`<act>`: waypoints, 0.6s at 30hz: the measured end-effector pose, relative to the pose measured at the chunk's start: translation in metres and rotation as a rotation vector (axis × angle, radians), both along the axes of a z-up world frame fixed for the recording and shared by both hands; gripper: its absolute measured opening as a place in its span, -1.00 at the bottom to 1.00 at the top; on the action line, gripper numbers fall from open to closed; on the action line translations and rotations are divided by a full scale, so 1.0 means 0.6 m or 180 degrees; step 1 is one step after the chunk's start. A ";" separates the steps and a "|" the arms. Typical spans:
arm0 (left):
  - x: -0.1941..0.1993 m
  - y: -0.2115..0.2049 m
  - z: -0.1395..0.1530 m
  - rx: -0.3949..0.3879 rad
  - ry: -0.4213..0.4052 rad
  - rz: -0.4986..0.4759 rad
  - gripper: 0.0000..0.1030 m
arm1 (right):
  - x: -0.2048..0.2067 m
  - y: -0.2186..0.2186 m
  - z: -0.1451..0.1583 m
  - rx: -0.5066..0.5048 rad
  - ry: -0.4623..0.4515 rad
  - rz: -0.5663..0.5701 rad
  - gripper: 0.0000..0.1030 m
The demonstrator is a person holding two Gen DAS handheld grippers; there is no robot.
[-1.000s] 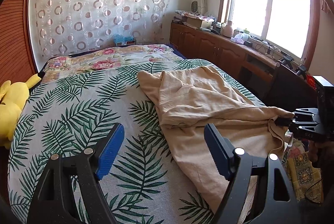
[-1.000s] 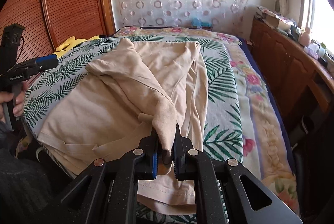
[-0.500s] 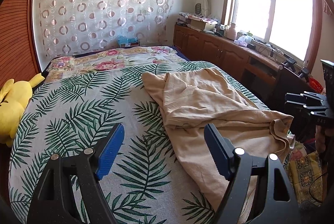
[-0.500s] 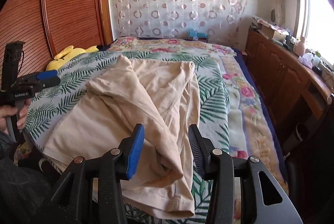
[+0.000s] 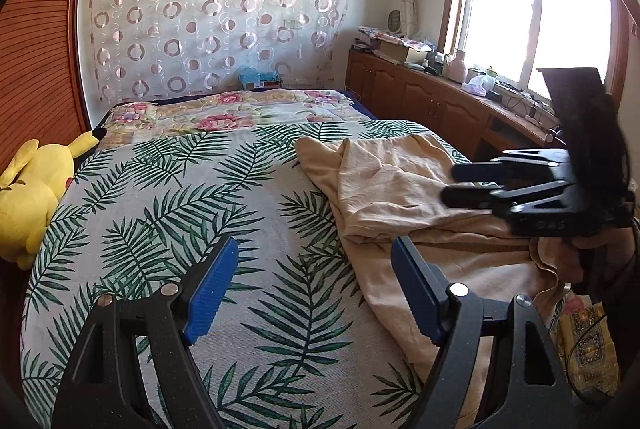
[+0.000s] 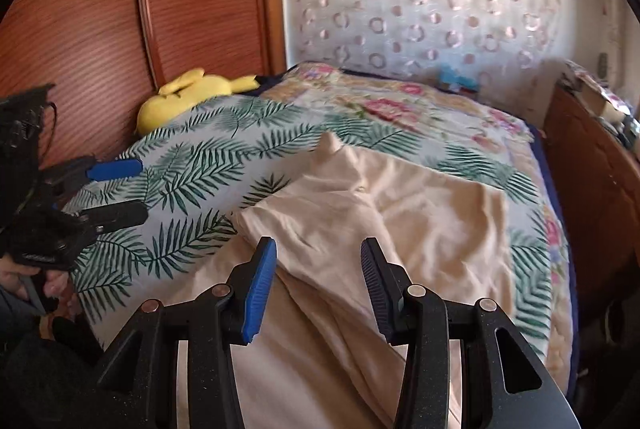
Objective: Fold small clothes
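Note:
A beige garment (image 5: 400,181) lies crumpled on the right half of the palm-leaf bedspread (image 5: 160,209), one fold thrown over itself and its near edge hanging off the bed. My left gripper (image 5: 316,249) is open above the bare bedspread, left of the cloth, holding nothing. My right gripper (image 6: 319,247) is open too, hovering just over the garment (image 6: 400,221) with no cloth between its blue pads. From the left wrist view the right gripper (image 5: 450,185) reaches in from the right, above the cloth. In the right wrist view the left gripper (image 6: 140,189) is at the left.
A yellow plush toy (image 5: 32,189) lies at the bed's left edge by the wooden wardrobe (image 6: 120,9). A floral blanket (image 5: 240,113) covers the bed's far end. Wooden cabinets (image 5: 420,97) with clutter run under the window on the right. A patterned bag (image 5: 588,341) sits beside the bed.
My right gripper let go of the garment's corner, opened, and swung in over the cloth toward the left gripper. The dropped corner now lies on the bed. My left gripper stayed put.

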State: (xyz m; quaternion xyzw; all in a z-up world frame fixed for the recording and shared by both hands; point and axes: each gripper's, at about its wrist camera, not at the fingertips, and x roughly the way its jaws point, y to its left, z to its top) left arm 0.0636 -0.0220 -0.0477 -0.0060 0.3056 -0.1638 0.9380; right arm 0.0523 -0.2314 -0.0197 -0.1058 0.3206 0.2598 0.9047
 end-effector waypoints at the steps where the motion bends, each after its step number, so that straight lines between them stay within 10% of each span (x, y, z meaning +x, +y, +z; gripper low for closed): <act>1: 0.000 0.002 -0.001 -0.0002 0.0002 0.0012 0.54 | 0.013 0.014 -0.004 -0.0026 0.0047 0.0041 -0.11; 18: -0.002 0.009 -0.016 -0.0029 0.0060 0.0011 0.54 | 0.113 0.118 -0.074 -0.0438 0.0432 0.0338 -0.11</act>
